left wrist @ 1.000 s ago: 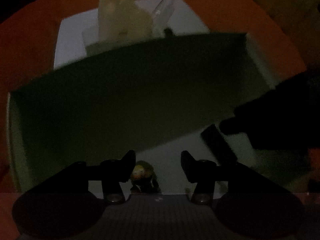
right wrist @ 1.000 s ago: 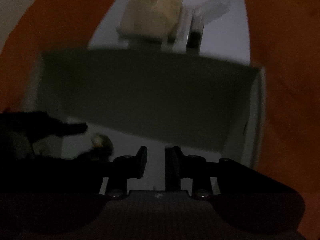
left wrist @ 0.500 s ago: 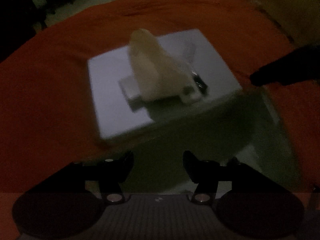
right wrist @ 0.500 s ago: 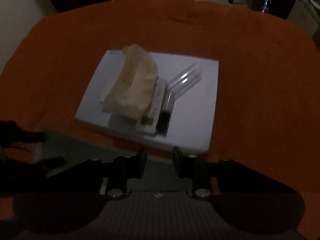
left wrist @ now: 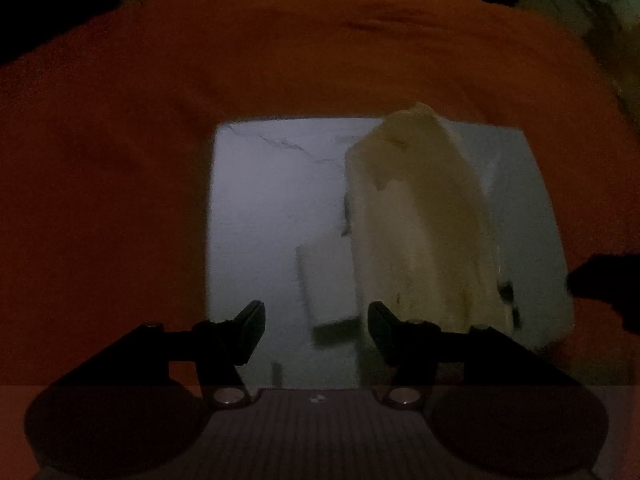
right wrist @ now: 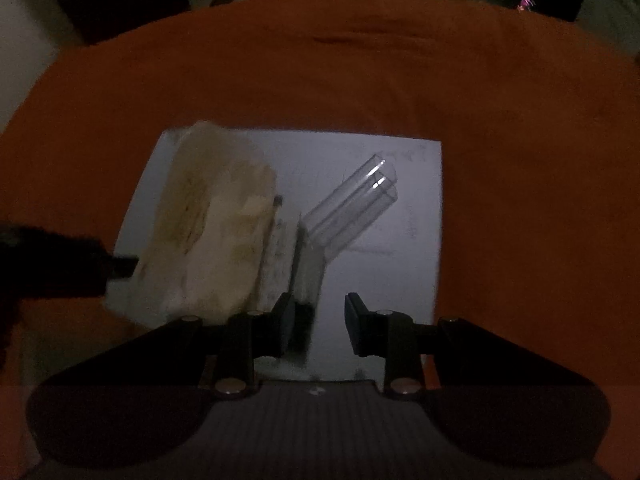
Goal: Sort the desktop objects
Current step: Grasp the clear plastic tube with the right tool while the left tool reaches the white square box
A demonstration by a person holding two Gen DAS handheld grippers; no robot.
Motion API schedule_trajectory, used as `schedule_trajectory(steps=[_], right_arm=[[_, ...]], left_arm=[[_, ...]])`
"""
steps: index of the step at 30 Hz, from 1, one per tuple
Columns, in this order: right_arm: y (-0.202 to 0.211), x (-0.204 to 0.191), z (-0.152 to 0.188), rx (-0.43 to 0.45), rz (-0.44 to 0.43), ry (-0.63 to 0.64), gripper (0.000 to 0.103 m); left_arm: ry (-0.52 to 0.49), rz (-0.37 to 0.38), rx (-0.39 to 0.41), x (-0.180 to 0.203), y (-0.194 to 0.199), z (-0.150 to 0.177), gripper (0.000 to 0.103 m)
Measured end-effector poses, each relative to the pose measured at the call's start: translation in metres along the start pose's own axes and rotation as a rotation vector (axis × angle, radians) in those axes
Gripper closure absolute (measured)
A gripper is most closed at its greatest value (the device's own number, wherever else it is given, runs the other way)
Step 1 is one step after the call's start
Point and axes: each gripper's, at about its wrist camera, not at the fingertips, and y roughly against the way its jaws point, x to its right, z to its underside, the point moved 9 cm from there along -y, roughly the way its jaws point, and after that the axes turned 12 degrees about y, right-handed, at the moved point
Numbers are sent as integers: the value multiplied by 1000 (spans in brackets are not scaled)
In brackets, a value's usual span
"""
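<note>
Dim light. Both wrist views are now looking down on a white board lying on an orange-covered surface. A second ago both were hovering inside a white box with a small figurine at its bottom; that box has now slipped out of view, so both tools have swung away from it toward the board.

The left gripper is showing its fingers moderately apart with nothing between them, a little wider than before. Just past it, centre right of the frame, a crumpled cream tissue is sitting on the board with a small white block beside it.

The right gripper is showing a narrower gap, also empty. Just beyond its left finger a slim clear tube with a dark end is lying on the board, and two clear tubes are angling toward the upper right.

The figurine appears dropped off; these board items look next for sorting.
</note>
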Motion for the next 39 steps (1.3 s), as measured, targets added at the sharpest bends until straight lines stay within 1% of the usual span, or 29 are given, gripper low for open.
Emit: schedule_trajectory(steps=[2, 4, 6, 11, 15, 19, 20, 21, 22, 24, 26, 28, 30, 32, 33, 35, 37, 39], right_arm=[[-19, 6, -3, 2, -19, -46, 72], [-33, 10, -5, -11, 1, -56, 72], [-46, 13, -6, -25, 28, -56, 72], [-56, 6, -8, -53, 29, -52, 72], [-60, -3, -2, -79, 63, -12, 71], [-66, -4, 6, -113, 82, -3, 72], [-66, -5, 7, -115, 86, 14, 73], [-65, -6, 7, -121, 88, 27, 80], [-64, -5, 9, -124, 87, 26, 81], [-60, -3, 12, -126, 95, 25, 81], [-54, -3, 17, -129, 103, 54, 81], [-45, -2, 21, -120, 112, 73, 81], [-35, -1, 24, -107, 121, 86, 81], [-25, 0, 28, -92, 116, 85, 81], [-22, 1, 30, -85, 111, 75, 81], [-22, 5, 34, -85, 99, 46, 81], [-25, 7, 37, -99, 91, 40, 81], [-30, 12, 38, -118, 98, 54, 81]], left_arm=[[36, 18, -4, -1, -12, -4, 50], [43, 27, -26, -1, -22, -7, 49], [56, 44, -17, 0, -29, -12, 46], [68, 88, -27, 10, -36, -19, 45], [30, 56, -13, 15, -42, -17, 40], [84, 53, -32, 16, -49, -20, 39], [84, 50, -27, 15, -49, -20, 40], [84, 48, -21, 14, -48, -19, 45], [95, 46, -14, 12, -47, -19, 49], [117, 54, -7, 7, -43, -17, 57], [132, 65, -6, 1, -38, -16, 61], [143, 50, 10, -8, -29, -15, 61], [138, 37, 39, -17, -16, -15, 60], [95, -1, 55, -23, -9, -20, 60], [72, -21, 63, -24, -7, -24, 56], [37, -49, 46, -22, -11, -30, 52], [30, -16, 36, -17, -16, -28, 51], [-3, -18, 2, -13, -32, -22, 50]])
